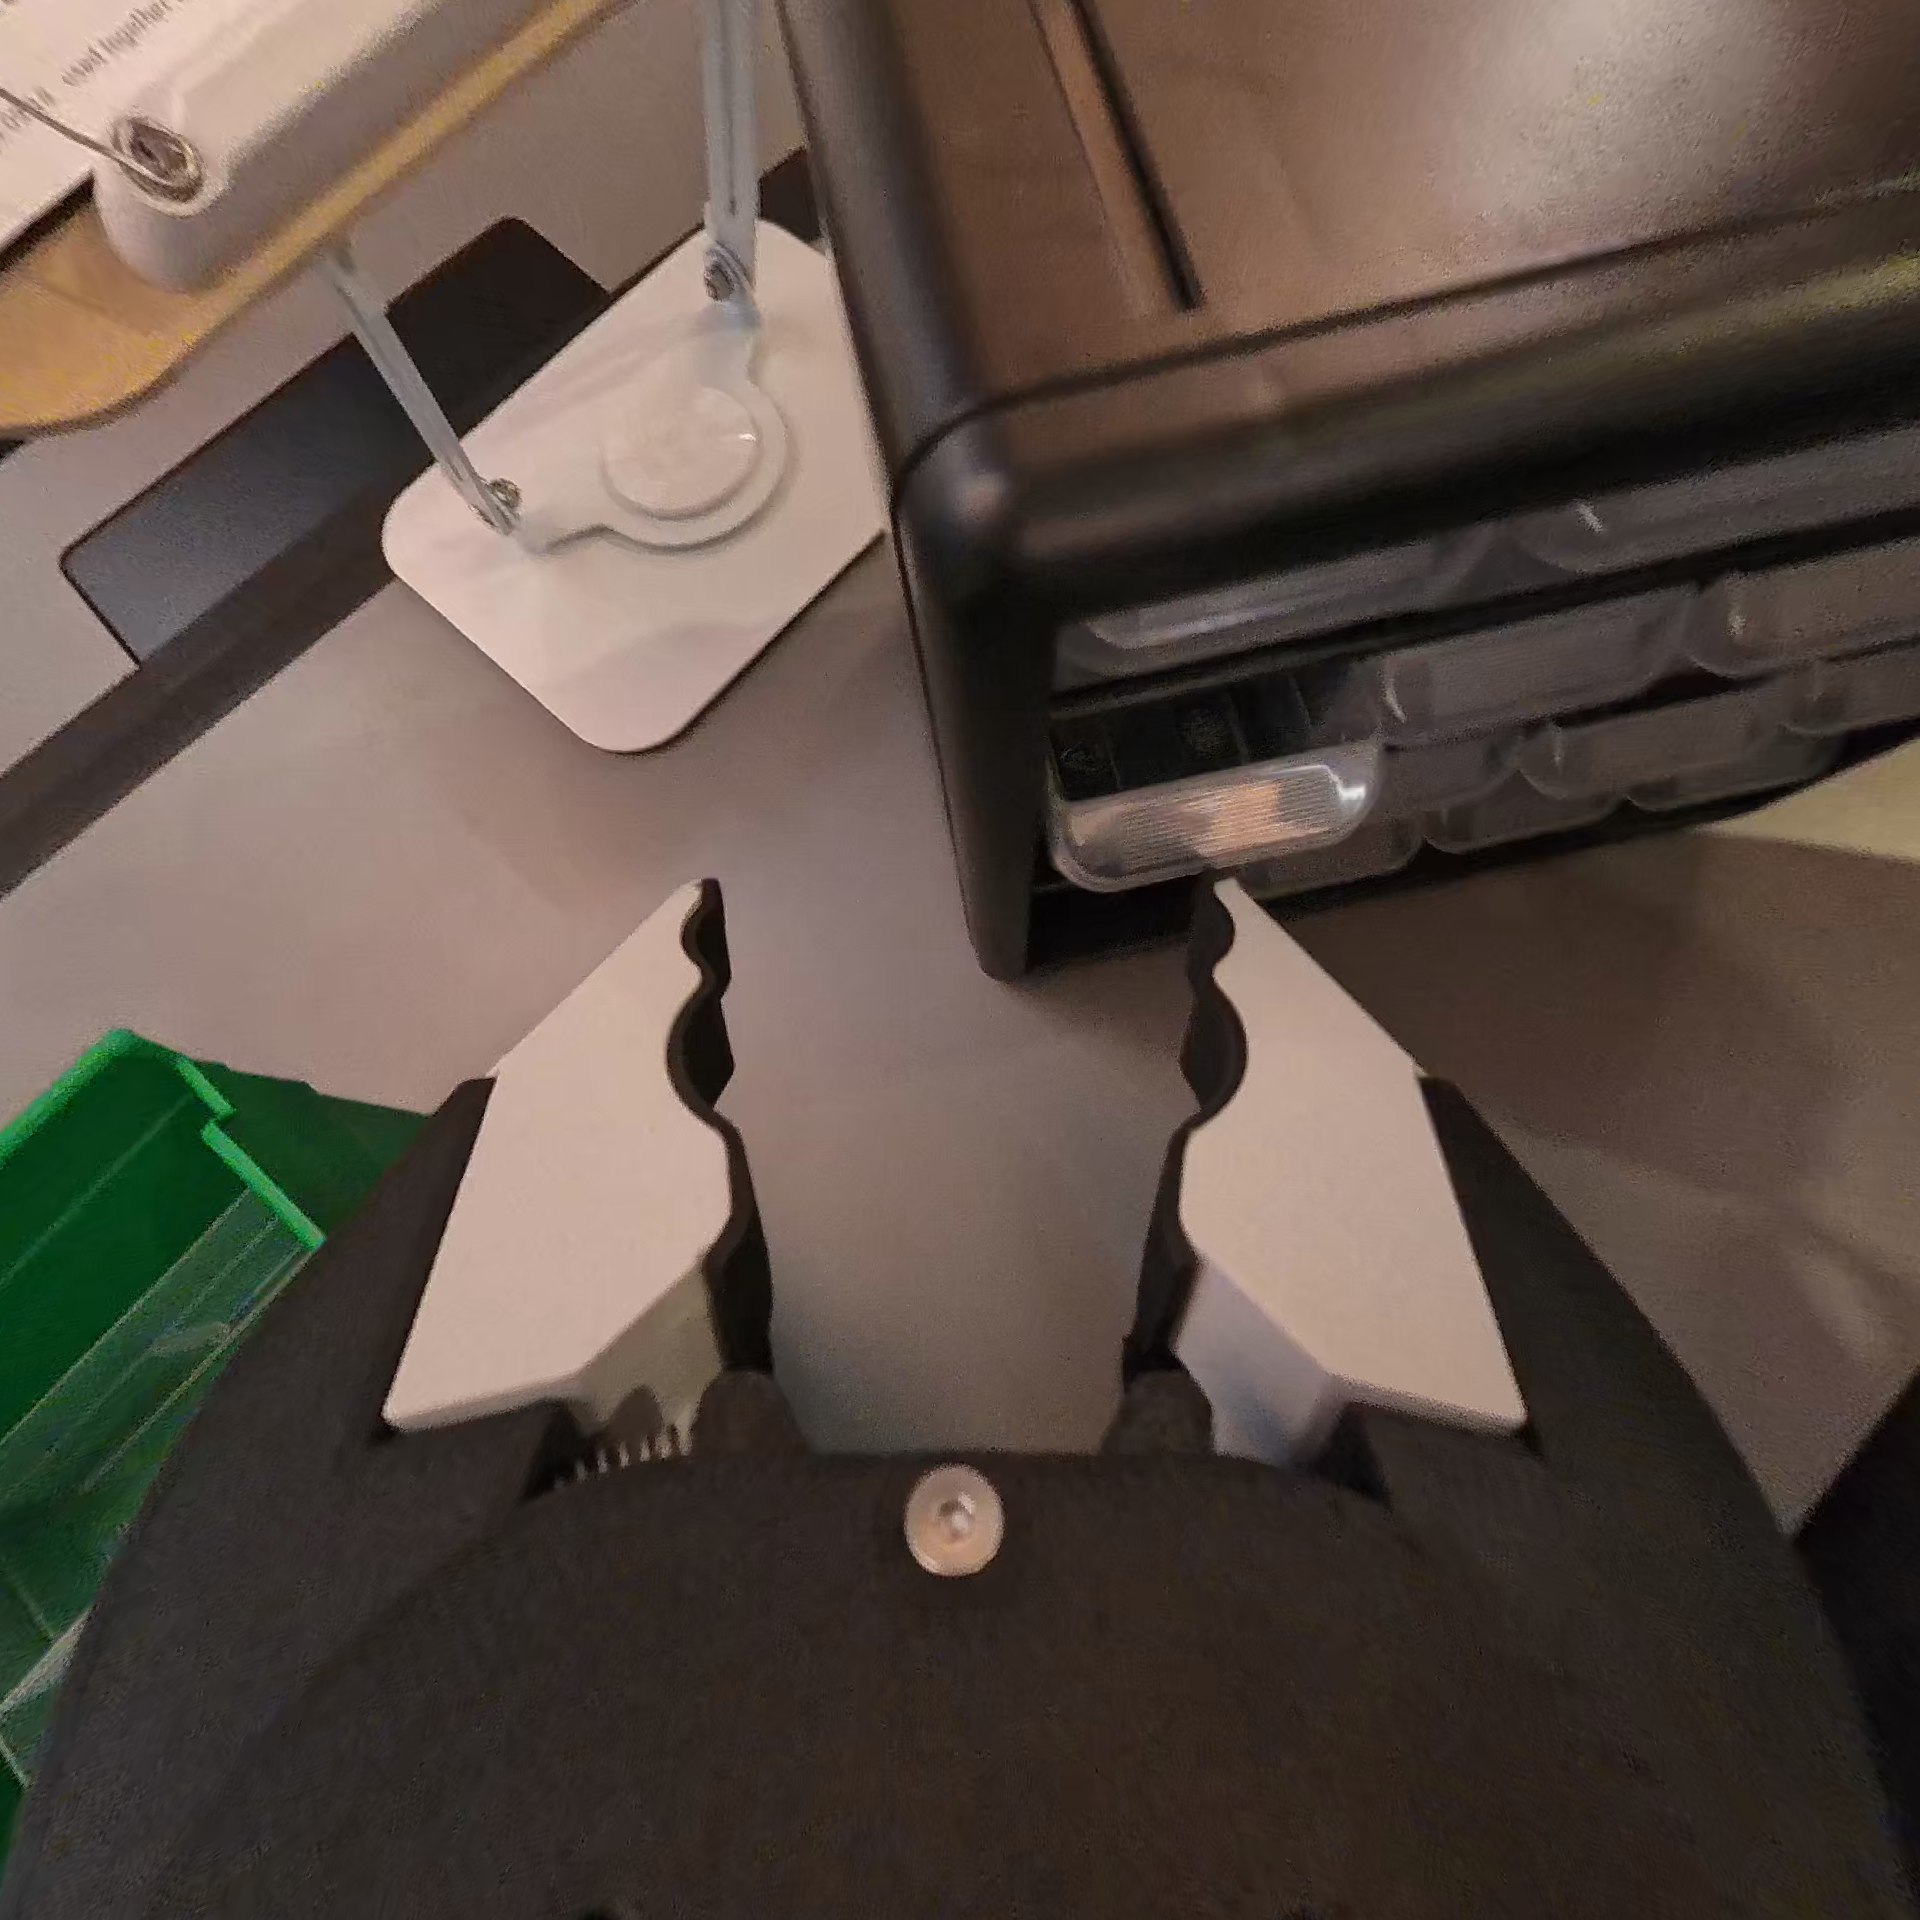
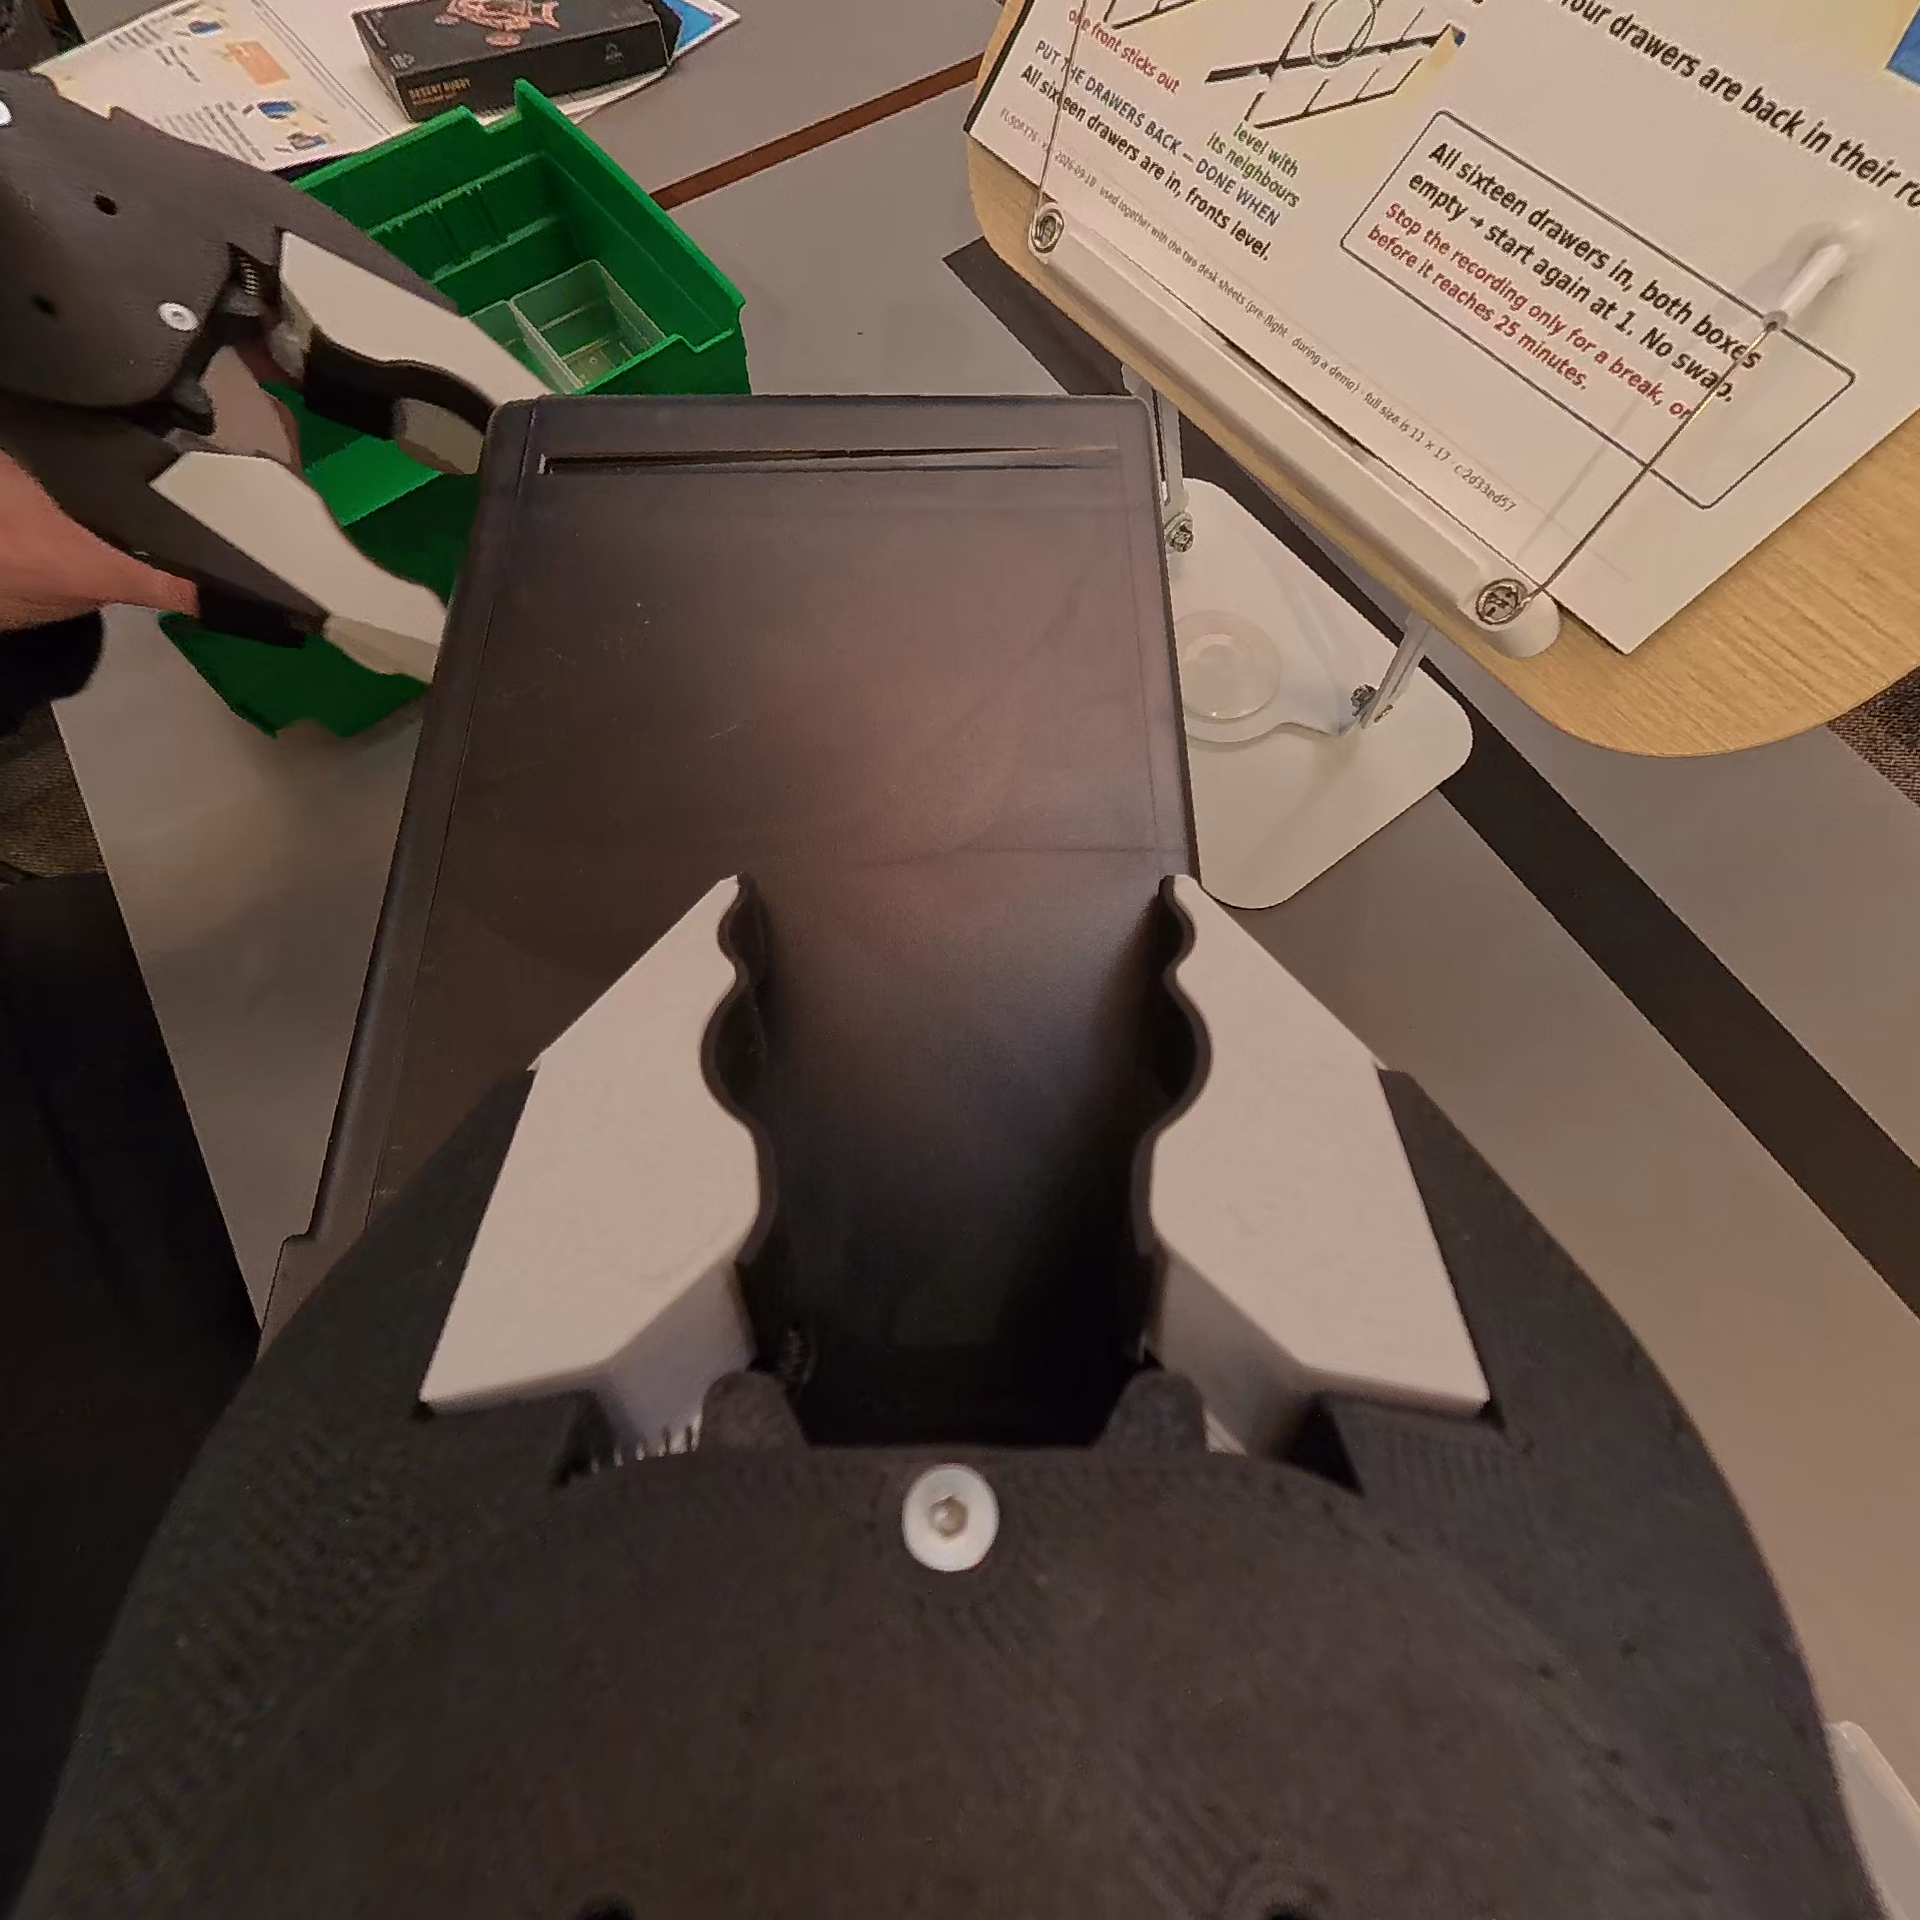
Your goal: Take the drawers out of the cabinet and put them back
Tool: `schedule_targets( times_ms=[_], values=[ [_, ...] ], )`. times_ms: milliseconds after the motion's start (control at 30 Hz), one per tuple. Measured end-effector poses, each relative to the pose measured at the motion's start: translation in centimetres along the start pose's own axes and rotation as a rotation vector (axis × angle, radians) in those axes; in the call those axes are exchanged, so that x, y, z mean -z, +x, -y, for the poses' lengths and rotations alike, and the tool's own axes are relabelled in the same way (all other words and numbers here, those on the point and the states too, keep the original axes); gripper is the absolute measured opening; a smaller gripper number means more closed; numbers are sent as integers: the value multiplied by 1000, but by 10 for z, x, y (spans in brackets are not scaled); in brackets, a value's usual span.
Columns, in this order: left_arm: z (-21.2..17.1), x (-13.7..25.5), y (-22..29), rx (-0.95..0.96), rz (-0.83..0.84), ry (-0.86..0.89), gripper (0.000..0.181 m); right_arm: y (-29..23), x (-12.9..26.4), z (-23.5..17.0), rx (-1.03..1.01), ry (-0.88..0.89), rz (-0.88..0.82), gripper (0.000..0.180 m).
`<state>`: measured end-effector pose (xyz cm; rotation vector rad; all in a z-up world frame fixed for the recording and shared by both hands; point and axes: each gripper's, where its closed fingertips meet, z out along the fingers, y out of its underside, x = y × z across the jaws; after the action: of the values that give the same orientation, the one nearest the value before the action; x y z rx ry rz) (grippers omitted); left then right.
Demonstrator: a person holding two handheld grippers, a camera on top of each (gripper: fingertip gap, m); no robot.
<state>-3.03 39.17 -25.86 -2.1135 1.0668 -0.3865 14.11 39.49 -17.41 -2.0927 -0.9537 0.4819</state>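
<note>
While both hand-held grippers gape empty, black cabinet (image 2: pixel 810 727) runs lengthwise away from the right one — drawer fronts (image 1: pixel 1455 707) facing left.

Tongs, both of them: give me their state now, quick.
Left tongs: open, holding nothing, tips near a clear drawer in the cabinet.
Right tongs: open, empty, over the cabinet.

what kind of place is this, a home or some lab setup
Most likely an office or lab desk set up for recording demos, not a home. A printed instruction sheet stands on a stand, a black drawer cabinet sits on a grey table, and a green bin holds small clear drawers.
</note>
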Motion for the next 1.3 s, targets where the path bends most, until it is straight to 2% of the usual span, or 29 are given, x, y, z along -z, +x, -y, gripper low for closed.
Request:
schedule_targets(
  times_ms=[167, 267, 367, 600, 700, 800, 1033, 1300],
  values=[
    [8, -13, -2, 42, 25, 10, 84, 0, 0, 0, -1, 0, -2, 76],
    [8, -13, -1, 54, 15, 18, 78, 1, 0, 0, -4, 3, -6, 75],
    [2, -7, 0, 50, 16, 2, 80, 1, 0, 0, -5, 3, -6, 75],
    [-22, 52, -32, 116, 126, 6, 72, 1, 0, 0, -4, 3, -6, 75],
    [-48, 80, -65, 213, 194, -14, 66, 1, 0, 0, -4, 2, -6, 75],
    [-82, 89, -91, 325, 200, -85, 63, 1, 0, 0, -5, 2, -7, 75],
    [-131, 57, -119, 466, 174, -194, 60, 1, 0, 0, -7, 0, -9, 75],
    [-153, 26, -129, 493, 171, -310, 53, 1, 0, 0, -7, 0, -9, 75]
  ],
)
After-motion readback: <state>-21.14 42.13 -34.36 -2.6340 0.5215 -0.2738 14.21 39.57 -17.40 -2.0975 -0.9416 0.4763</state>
